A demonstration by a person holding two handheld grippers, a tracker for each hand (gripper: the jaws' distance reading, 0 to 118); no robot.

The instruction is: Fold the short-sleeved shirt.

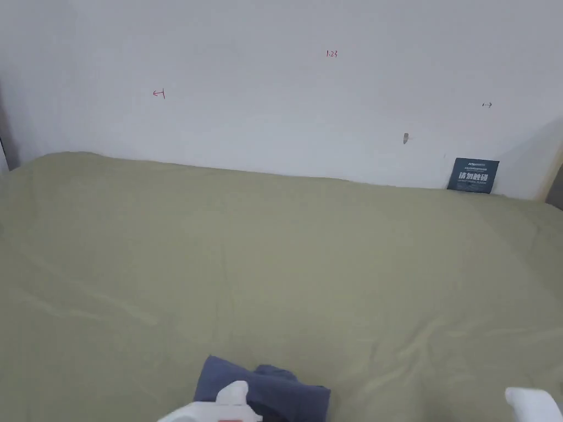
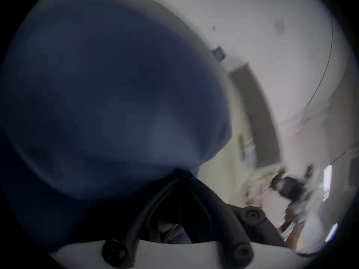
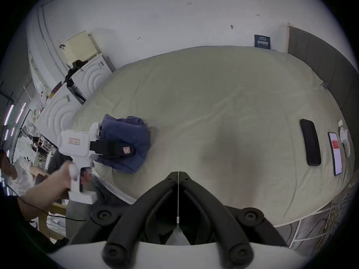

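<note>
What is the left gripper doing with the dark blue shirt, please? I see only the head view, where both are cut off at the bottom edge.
Observer: In its own view, the left gripper has its jaws closed on a bunch of the dark blue short-sleeved shirt, though that picture is blurred.
Operator: Thank you. Is the right gripper holding anything?
Observer: No. The right gripper has its jaws shut together on nothing, above the pale green bed sheet.
Operator: Is anything else lying on the sheet?
Observer: Yes. In the right gripper view, a black phone and a phone with a lit screen lie side by side near the sheet's right edge.
</note>
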